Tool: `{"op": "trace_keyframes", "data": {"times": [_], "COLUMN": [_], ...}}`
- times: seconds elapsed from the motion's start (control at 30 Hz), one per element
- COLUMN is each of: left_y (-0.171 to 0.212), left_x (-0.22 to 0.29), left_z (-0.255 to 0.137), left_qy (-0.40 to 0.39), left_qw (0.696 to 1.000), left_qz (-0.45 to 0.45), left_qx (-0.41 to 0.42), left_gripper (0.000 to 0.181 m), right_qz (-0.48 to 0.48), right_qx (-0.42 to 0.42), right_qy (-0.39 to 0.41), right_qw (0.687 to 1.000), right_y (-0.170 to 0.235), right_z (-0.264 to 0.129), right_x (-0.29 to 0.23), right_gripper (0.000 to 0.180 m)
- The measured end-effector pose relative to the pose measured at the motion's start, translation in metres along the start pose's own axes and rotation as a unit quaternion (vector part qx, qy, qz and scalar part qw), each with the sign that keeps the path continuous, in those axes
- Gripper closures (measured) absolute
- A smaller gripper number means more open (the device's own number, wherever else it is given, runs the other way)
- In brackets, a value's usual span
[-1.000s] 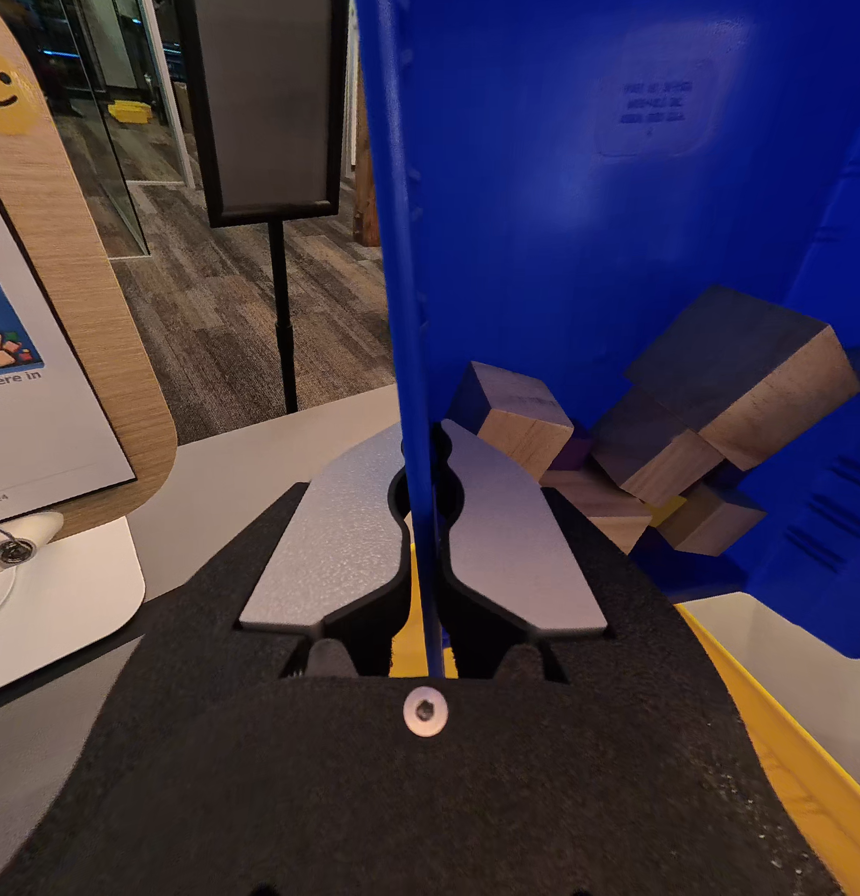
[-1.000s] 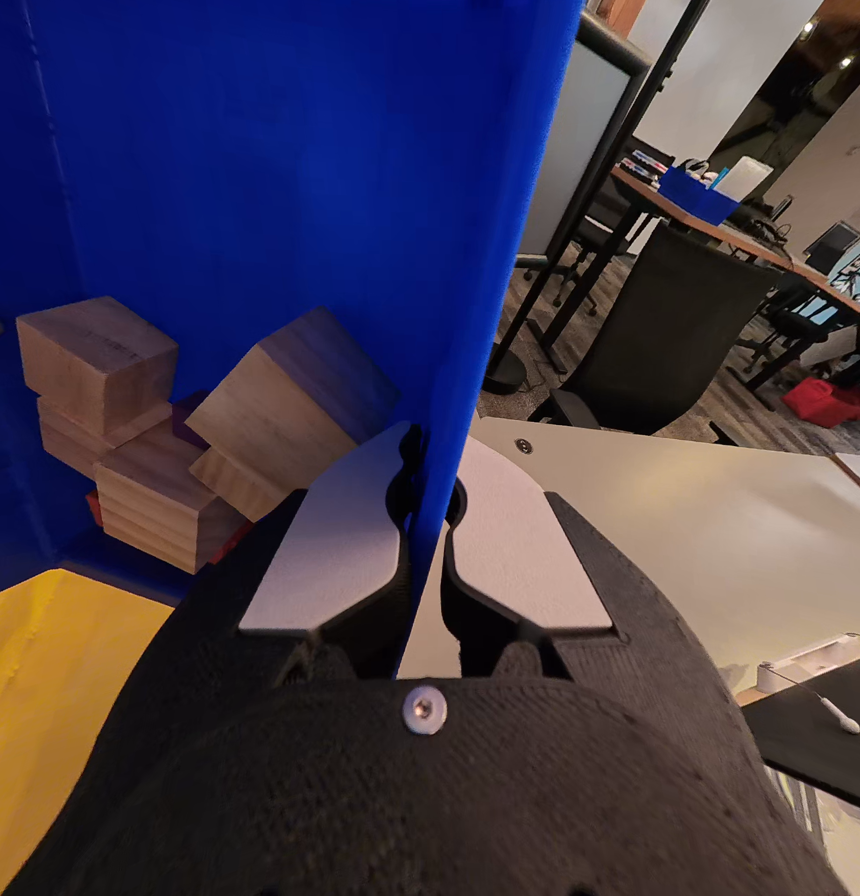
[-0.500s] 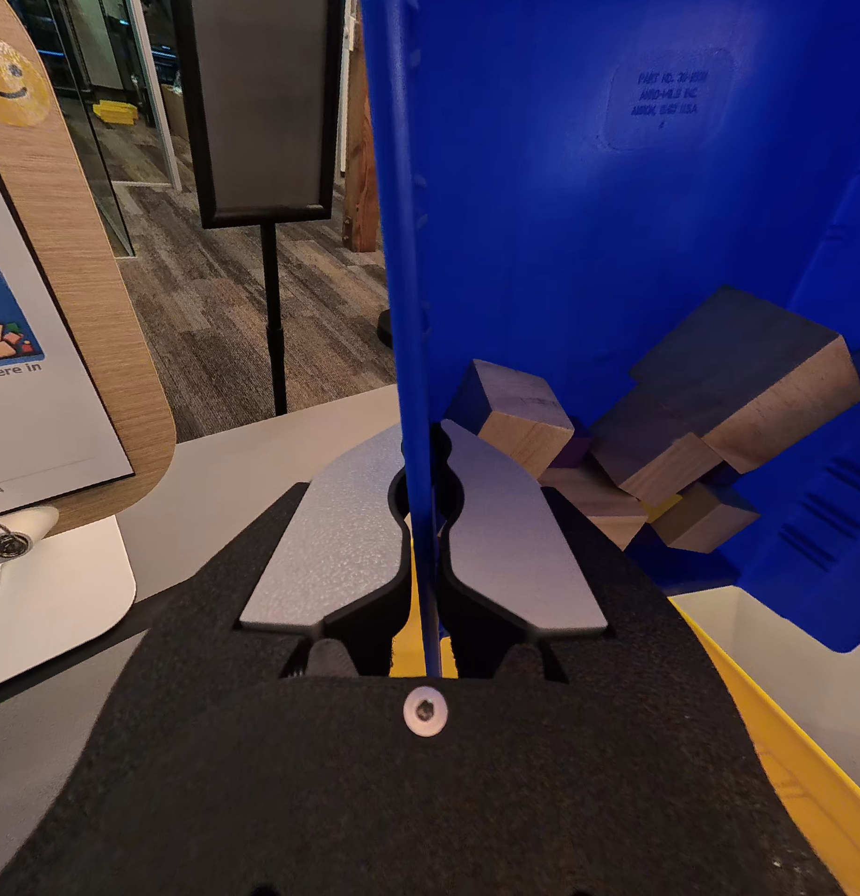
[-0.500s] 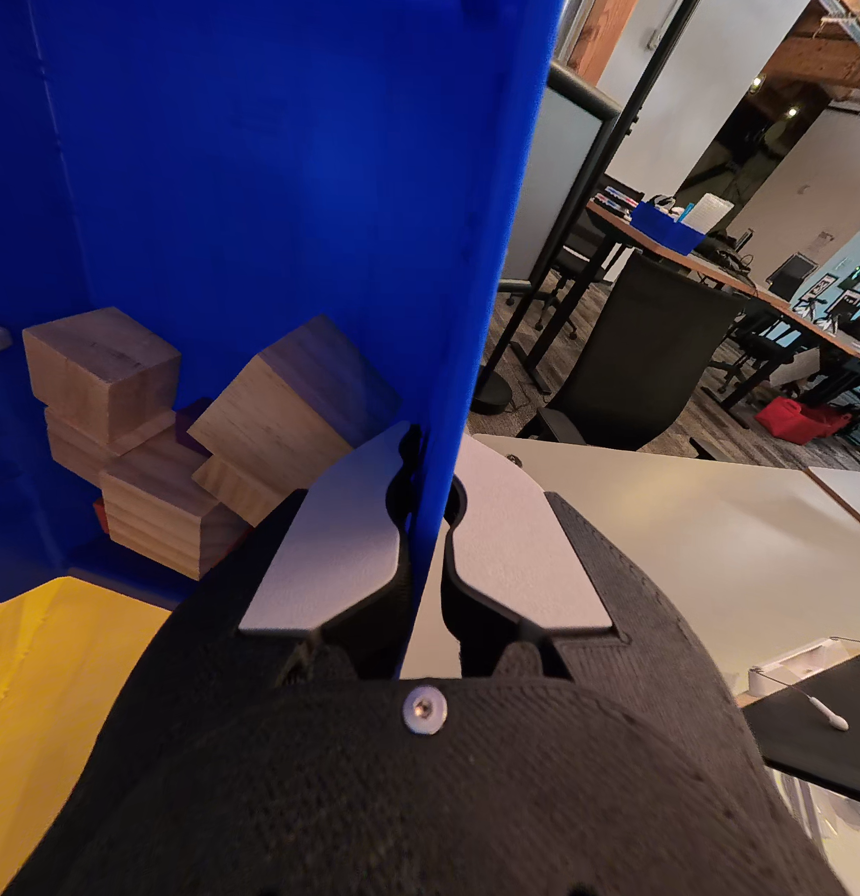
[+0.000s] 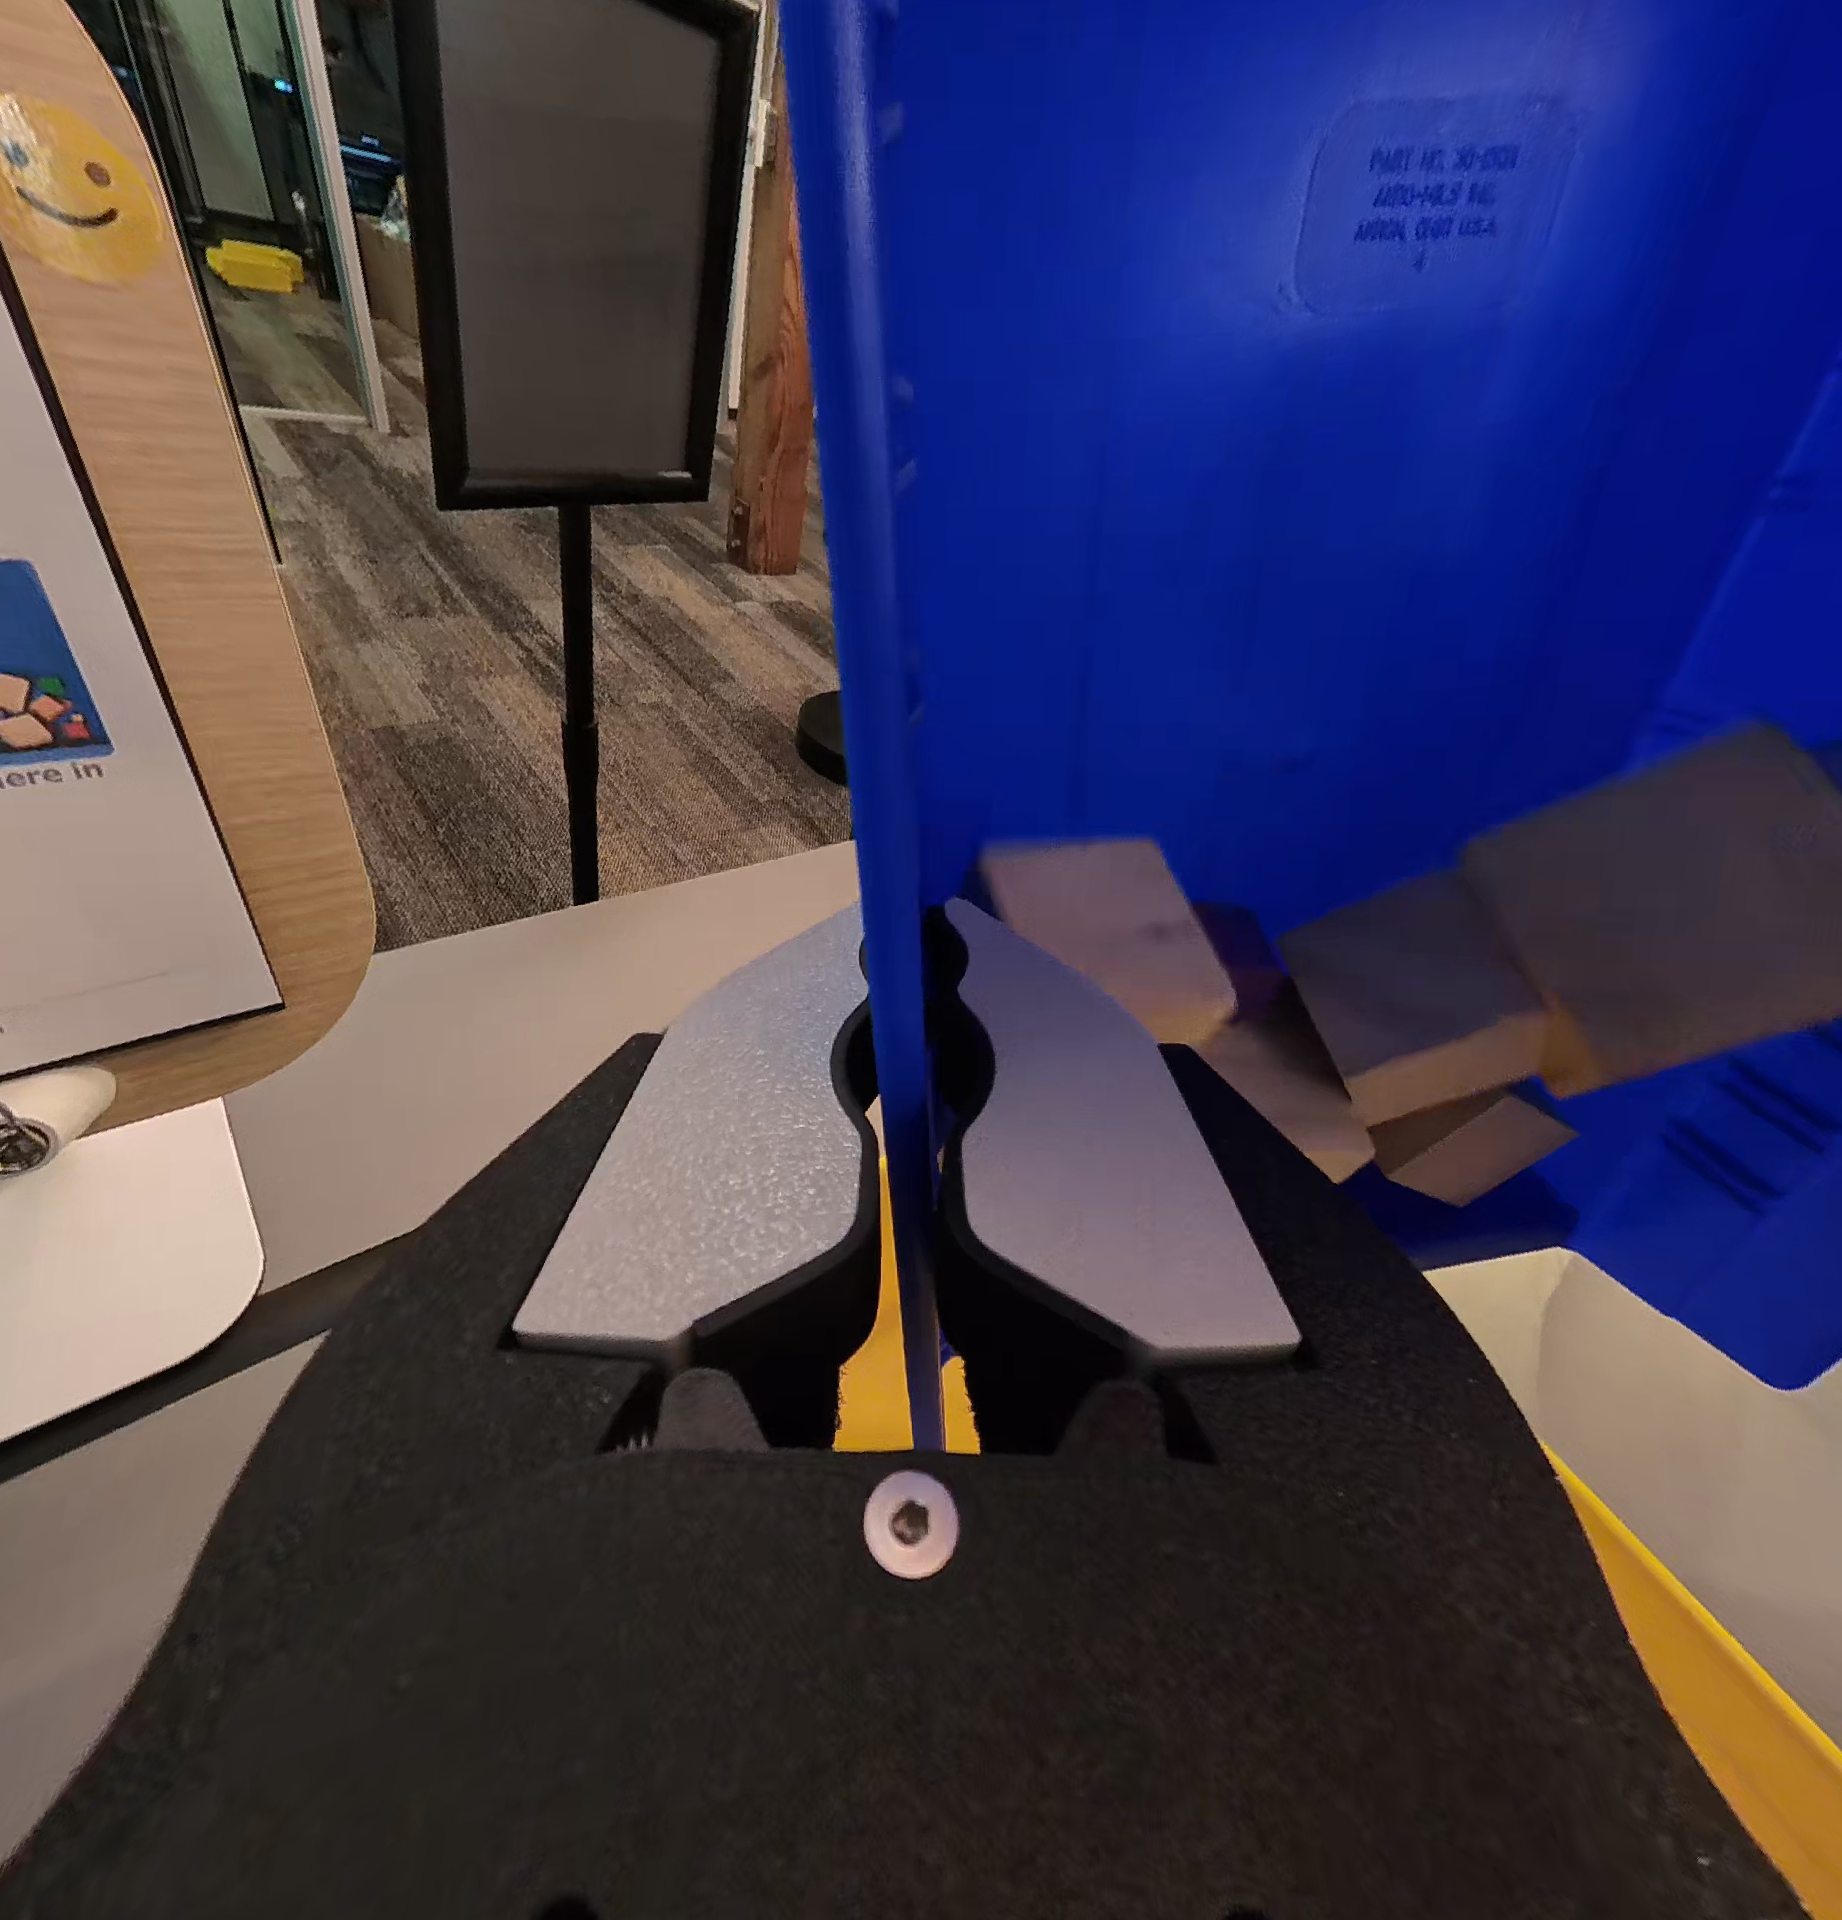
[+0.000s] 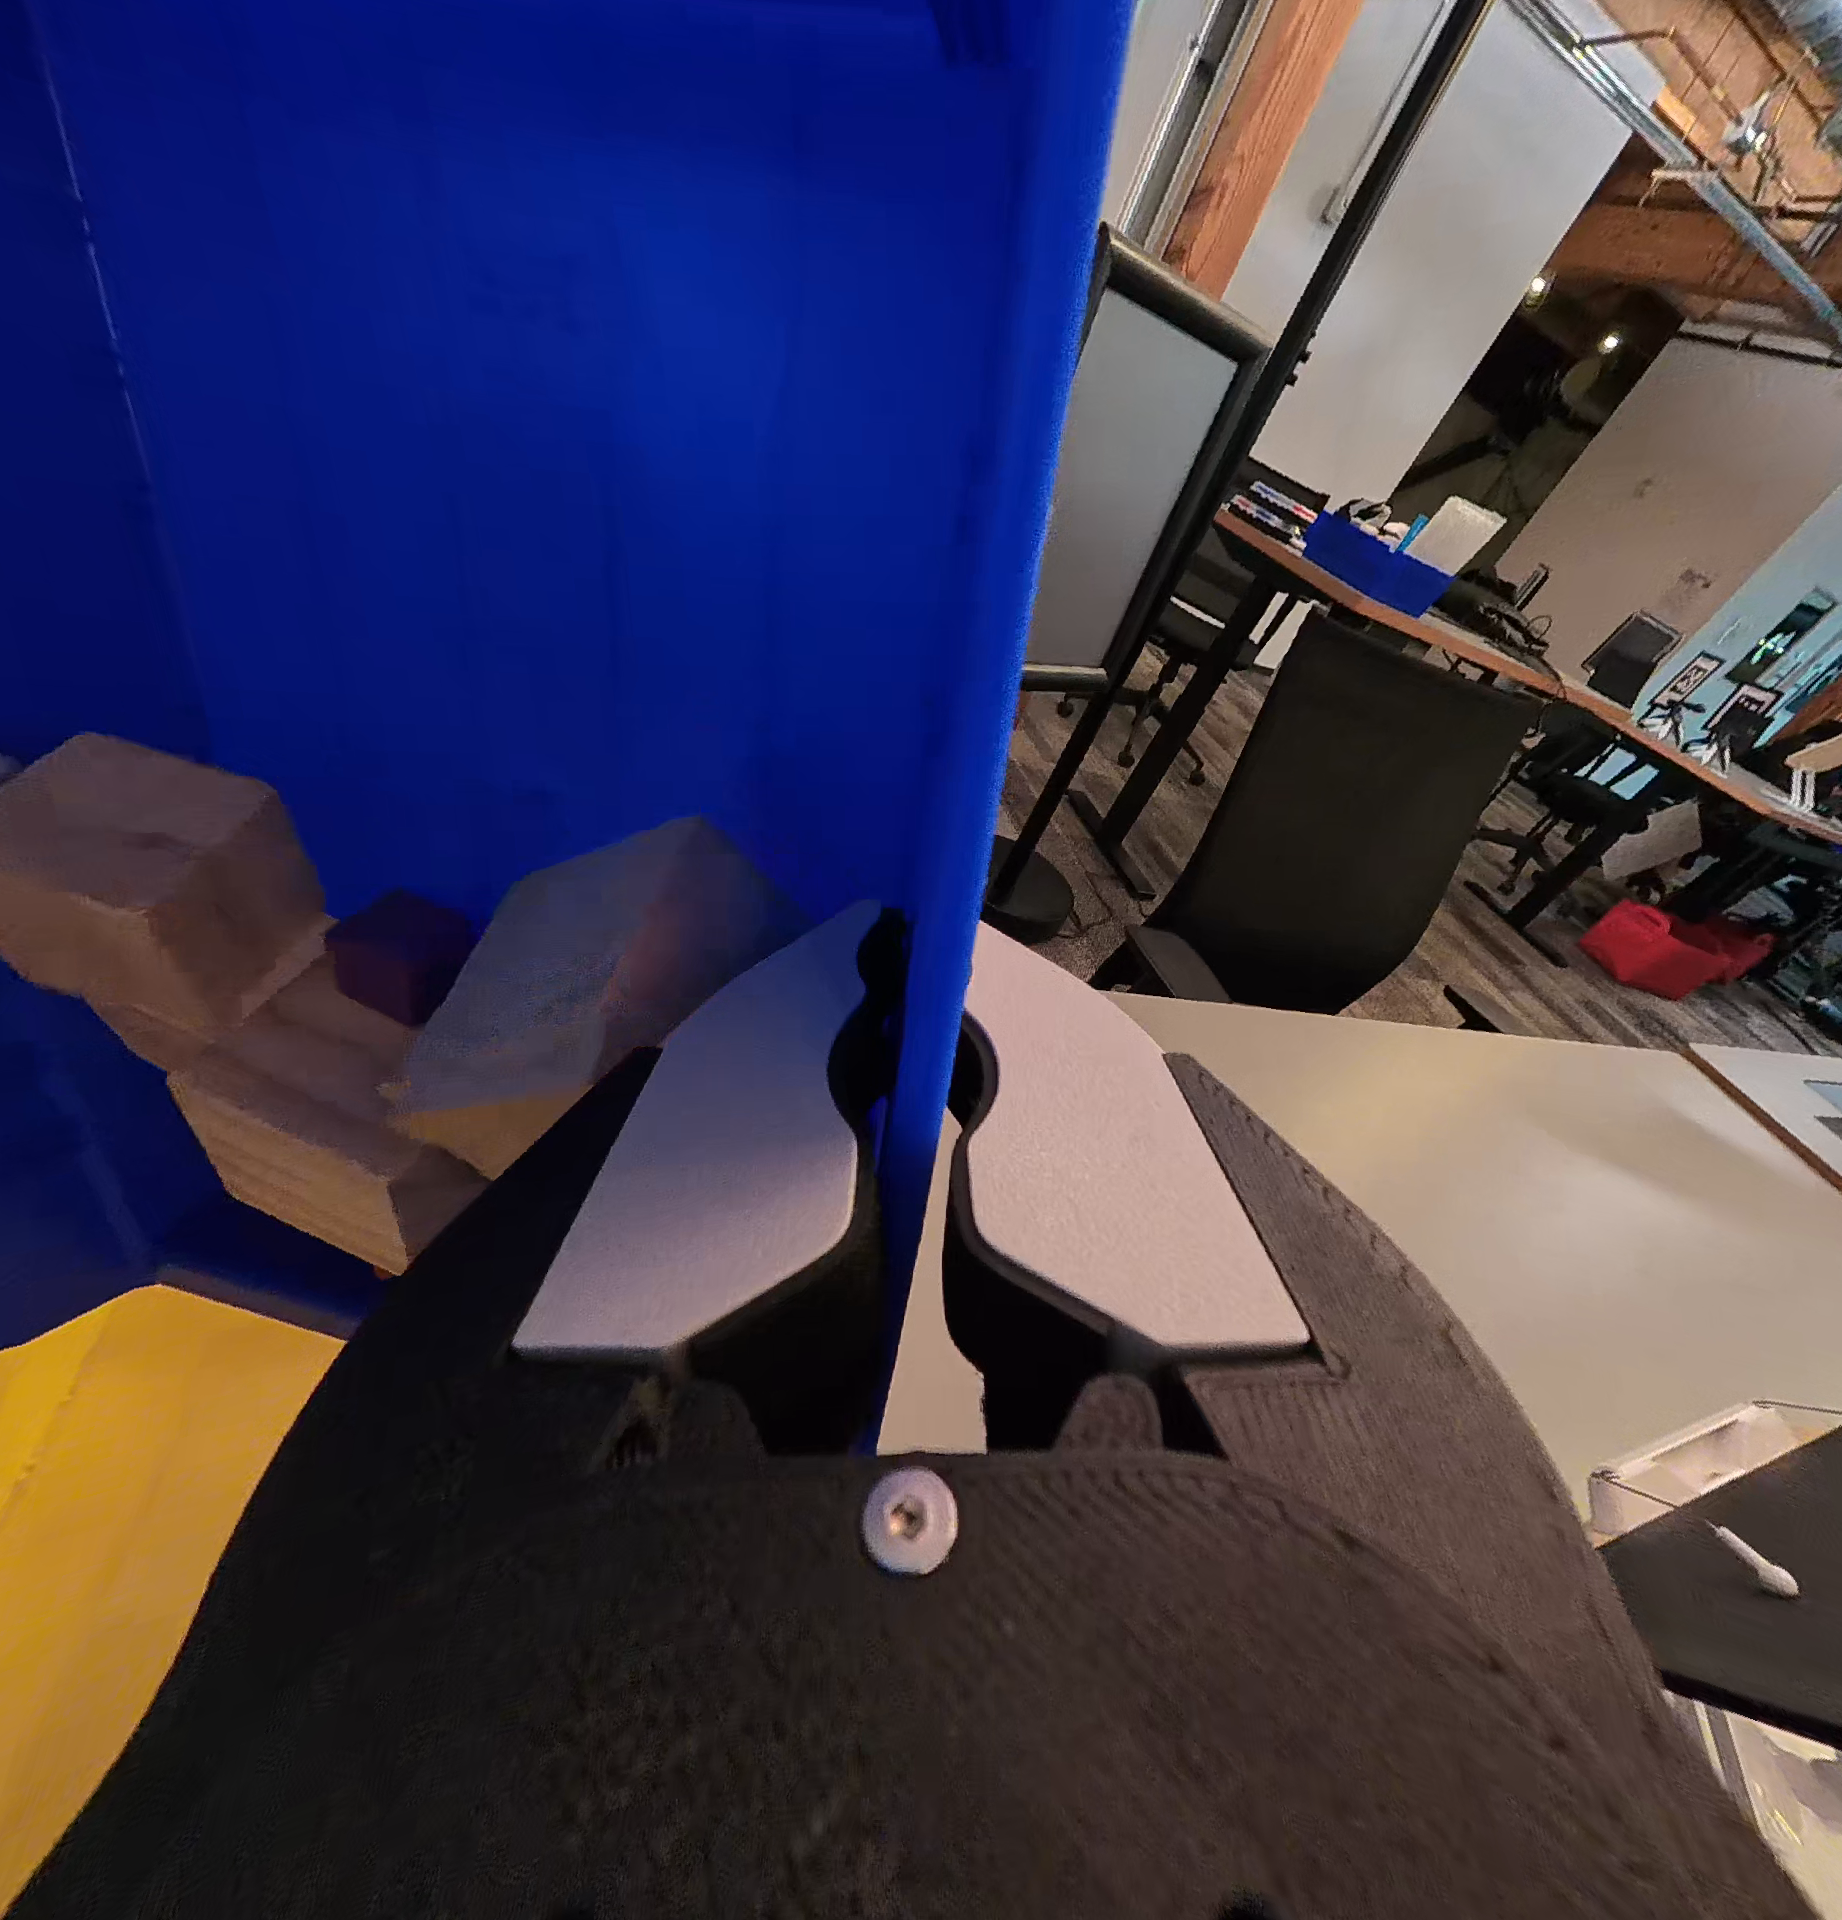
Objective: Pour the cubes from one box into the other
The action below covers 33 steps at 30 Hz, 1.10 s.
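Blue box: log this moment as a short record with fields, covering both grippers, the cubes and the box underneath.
blue box: lifted and tipped steeply, its inside facing both cameras
left gripper: shut on one side wall of the blue box
right gripper: shut on the opposite side wall
wooden cubes: piled at the low end of the blue box, blurred
purple cube: small, wedged among the wooden cubes
yellow box: below the blue box; no cubes visible in it
table: pale

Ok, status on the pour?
Left gripper and right gripper shut on blue box walls. Wooden cubes blurred at low end above yellow box. Nothing blocking.
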<state>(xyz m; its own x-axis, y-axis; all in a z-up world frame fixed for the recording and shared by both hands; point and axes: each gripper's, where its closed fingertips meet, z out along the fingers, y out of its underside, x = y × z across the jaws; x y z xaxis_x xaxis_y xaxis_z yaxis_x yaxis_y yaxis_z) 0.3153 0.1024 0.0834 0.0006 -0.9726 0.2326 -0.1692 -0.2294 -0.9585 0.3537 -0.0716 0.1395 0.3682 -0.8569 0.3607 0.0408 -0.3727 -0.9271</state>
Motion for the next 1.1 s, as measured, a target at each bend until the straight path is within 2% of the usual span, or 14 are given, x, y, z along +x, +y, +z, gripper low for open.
{"op": "trace_keyframes", "data": {"times": [0.5,0.83,1.1], "left_y": [0.019,0.015,0.006], "left_x": [0.000,0.011,0.015], "left_z": [0.006,0.004,0.001], "left_qy": [0.008,0.043,0.054], "left_qw": [1.000,0.998,0.997], "left_qz": [-0.004,-0.008,-0.008], "left_qx": [-0.016,0.048,0.062], "left_gripper": [0.176,0.176,0.176], "right_qz": [-0.013,-0.024,-0.031], "right_qx": [-0.015,0.071,0.086], "right_qy": [0.001,0.030,0.038], "right_qw": [1.000,0.997,0.995], "right_y": [0.016,0.008,-0.002], "right_z": [-0.002,-0.021,-0.025], "right_x": [-0.003,0.004,0.008], "right_gripper": [0.173,0.174,0.174]}}
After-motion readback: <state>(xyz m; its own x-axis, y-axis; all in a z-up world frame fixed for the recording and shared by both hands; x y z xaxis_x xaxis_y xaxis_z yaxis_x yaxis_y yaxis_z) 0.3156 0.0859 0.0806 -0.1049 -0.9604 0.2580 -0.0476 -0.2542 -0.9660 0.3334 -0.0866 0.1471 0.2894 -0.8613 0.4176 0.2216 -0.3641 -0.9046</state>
